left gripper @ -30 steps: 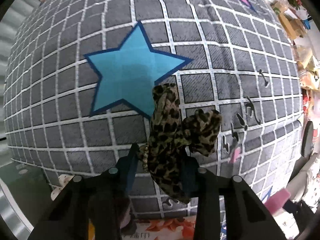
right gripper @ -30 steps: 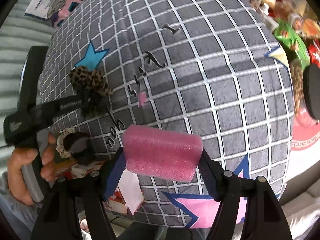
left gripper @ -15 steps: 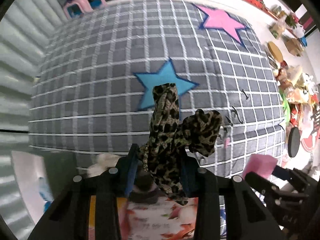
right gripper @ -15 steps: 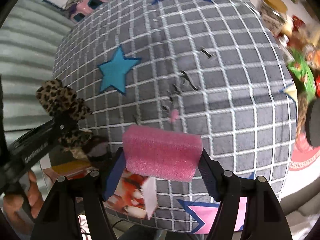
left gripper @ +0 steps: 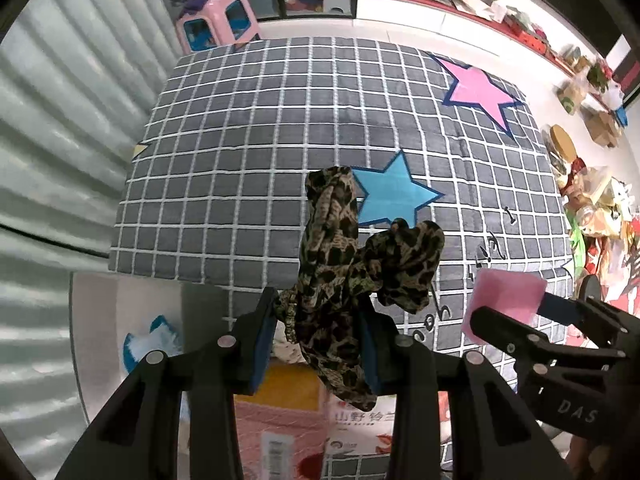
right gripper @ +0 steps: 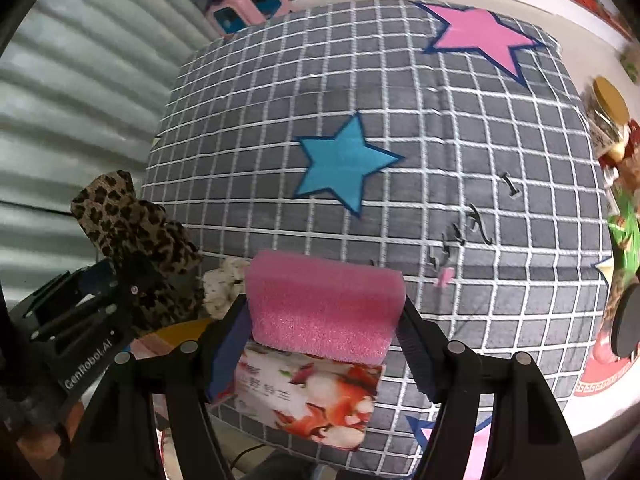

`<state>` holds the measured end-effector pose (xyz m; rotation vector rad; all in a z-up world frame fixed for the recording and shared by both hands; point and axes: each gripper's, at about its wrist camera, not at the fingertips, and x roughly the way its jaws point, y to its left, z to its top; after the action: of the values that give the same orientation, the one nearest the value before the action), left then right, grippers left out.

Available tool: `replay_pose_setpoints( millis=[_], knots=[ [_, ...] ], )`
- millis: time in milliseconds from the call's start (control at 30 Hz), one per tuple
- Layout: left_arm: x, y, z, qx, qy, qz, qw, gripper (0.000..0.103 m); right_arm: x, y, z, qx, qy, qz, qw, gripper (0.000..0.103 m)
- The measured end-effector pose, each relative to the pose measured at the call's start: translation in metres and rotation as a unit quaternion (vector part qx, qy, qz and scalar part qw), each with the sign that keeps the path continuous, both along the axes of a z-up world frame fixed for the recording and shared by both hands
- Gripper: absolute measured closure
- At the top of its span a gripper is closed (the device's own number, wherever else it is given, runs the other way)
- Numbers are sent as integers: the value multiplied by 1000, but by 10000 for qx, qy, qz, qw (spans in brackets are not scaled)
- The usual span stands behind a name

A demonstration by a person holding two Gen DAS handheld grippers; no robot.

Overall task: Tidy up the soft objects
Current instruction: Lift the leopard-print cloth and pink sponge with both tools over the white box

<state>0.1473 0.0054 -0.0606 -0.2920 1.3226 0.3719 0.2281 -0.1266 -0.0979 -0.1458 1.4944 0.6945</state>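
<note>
Grey grid-check quilt [left gripper: 280,128] with a blue star [left gripper: 394,196] and a pink star [left gripper: 478,88] covers the work surface, corrugated wall at left, cluttered shelf goods along the right edge.

Left gripper [left gripper: 320,332] clenched on a leopard-print fabric scrunchie [left gripper: 340,256], cloth bunched between the blue pads and flopping out above them. Right gripper [right gripper: 324,340] grasping a pink foam sponge [right gripper: 324,304] across its width, pads pressed on both ends. Both items are carried clear above the quilt, not touching it.

Below the tongs, at the quilt's near edge: a floral printed pack [right gripper: 308,396], part of an orange item [left gripper: 292,384], a white spotted soft piece [right gripper: 224,288]. Can't tell if this is a container or loose pile.

Step, as I read it: transport phase, both soft objects picked and in hand, placement not yet done. Next move likely calls for bringing each down onto a chosen spot and letting go; the destination isn't evident.

Room: quilt's middle and far half are bare, lots of free space there. Grippers sit close side by side, so collision risk between them. Near edge is crowded; right edge is hemmed by clutter; pink stool [left gripper: 218,26] beyond the far edge.
</note>
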Motion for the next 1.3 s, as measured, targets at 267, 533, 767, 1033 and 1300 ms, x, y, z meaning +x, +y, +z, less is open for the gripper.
replay_pose_setpoints(
  millis=[267, 533, 767, 1033, 1300],
  knots=[
    [-33, 31, 13, 67, -167, 379, 9991, 63, -20, 40, 12, 88, -117, 366, 9992, 31],
    [-81, 63, 19, 83, -237, 888, 9957, 63, -53, 82, 22, 145, -239, 840, 9961, 31],
    [-126, 84, 24, 103, -279, 1283, 9913, 63, -90, 112, 31, 206, -348, 1294, 9908, 31],
    [-175, 98, 21, 81, -255, 1623, 9864, 63, -132, 135, 40, 260, -418, 1703, 9842, 31],
    [-220, 112, 17, 72, -186, 1882, 9819, 63, -170, 152, 42, 241, -418, 1981, 9790, 31]
  ],
)
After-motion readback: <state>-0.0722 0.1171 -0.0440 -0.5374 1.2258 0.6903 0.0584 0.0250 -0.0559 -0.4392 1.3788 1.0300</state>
